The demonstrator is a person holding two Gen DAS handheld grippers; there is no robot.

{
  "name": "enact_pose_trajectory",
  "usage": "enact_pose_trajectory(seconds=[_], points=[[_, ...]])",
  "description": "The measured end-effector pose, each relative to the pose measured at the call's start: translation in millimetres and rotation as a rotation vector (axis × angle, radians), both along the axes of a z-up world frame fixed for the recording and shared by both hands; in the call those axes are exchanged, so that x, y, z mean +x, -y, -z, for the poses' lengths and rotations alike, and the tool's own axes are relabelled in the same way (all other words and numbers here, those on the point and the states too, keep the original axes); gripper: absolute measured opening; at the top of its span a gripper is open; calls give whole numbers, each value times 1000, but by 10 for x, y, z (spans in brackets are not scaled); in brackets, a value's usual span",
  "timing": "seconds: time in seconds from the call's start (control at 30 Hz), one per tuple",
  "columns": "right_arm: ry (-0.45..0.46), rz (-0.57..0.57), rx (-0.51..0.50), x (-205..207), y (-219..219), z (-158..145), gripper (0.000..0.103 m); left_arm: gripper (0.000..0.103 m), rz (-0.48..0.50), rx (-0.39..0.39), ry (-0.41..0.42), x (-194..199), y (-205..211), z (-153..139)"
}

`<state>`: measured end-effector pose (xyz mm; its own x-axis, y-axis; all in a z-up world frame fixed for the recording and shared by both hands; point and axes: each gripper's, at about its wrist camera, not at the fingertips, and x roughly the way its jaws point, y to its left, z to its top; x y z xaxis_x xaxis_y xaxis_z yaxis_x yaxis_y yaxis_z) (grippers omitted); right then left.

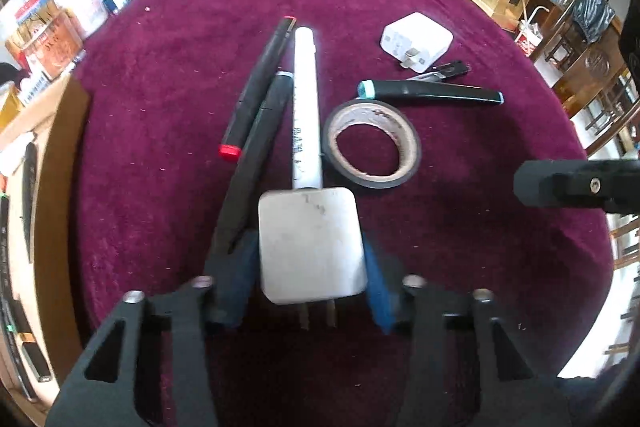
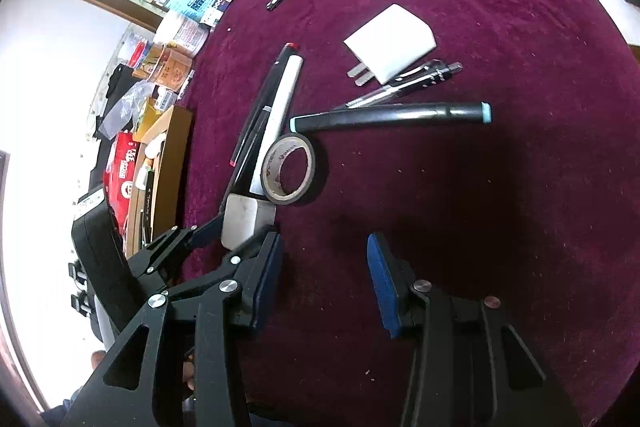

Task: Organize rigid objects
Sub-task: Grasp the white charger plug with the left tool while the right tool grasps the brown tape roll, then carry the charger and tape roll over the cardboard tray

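Burgundy velvet cloth covers the round table under both tools, with a brown cardboard box just left of the left gripper. That gripper is clenched on a white square plug-in charger, blue pads pressing its two sides and the prongs pointing back toward the camera. The right gripper hangs released, jaws wide over bare cloth and well right of the charger. Directly ahead of the held charger, touching its front edge, lies a long white marker, with two black markers, one red-capped, alongside it to the left. Ahead and to the right sits a black roll of electrical tape, close beside the white marker. Lifting carelessly could drag the white marker, which may nudge the tape, and the smooth charger may twist between the pads.
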<state>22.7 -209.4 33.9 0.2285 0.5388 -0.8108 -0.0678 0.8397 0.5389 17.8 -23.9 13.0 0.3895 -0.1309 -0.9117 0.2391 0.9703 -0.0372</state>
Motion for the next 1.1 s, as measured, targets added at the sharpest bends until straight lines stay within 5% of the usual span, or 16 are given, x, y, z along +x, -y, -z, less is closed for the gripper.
enact_pose_trajectory(seconds=[0.4,1.1], points=[[128,-185,-254,191,-740,79,45,43,-34,16,-10,-274,-348,7],[180,-214,-342,232,-914,188,53,43,-62,35,37,-243,-481,23]])
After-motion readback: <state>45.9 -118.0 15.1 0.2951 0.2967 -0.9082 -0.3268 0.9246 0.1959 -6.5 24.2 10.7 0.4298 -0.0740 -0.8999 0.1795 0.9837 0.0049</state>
